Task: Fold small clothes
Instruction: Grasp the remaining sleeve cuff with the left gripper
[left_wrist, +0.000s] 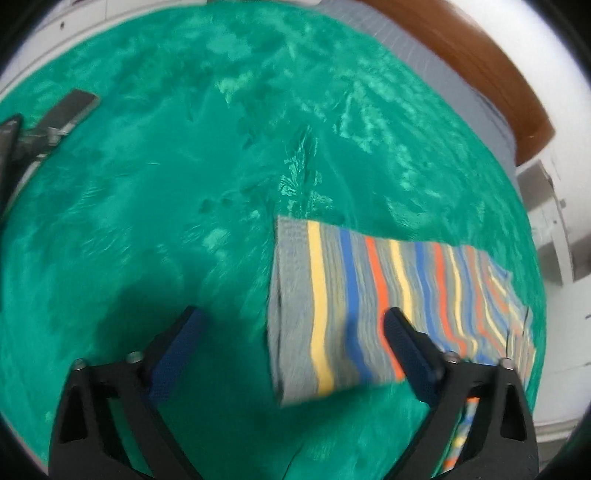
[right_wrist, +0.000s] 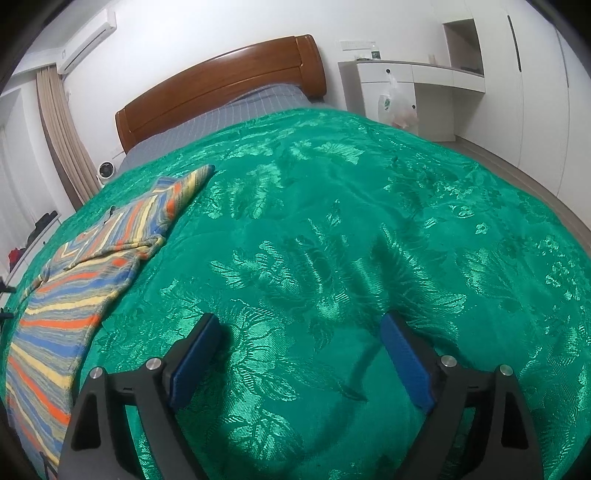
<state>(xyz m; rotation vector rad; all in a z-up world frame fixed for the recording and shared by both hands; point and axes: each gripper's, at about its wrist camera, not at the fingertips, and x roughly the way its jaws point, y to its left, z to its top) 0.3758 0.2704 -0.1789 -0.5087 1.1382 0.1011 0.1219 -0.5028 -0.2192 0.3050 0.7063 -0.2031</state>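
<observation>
The striped garment (left_wrist: 369, 306) looks soft, light and floppy; best pinched at its near edge, just right of the released left gripper (left_wrist: 295, 328). The right gripper (right_wrist: 301, 336) hangs released, empty.

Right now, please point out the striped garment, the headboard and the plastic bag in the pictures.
Striped garment (left_wrist: 354, 314): left wrist view, on its flat striped middle.
Headboard (right_wrist: 221, 88): right wrist view, on the brown wooden panel.
Plastic bag (right_wrist: 397, 107): right wrist view, on the bag's body, hanging at the white cabinet.
</observation>
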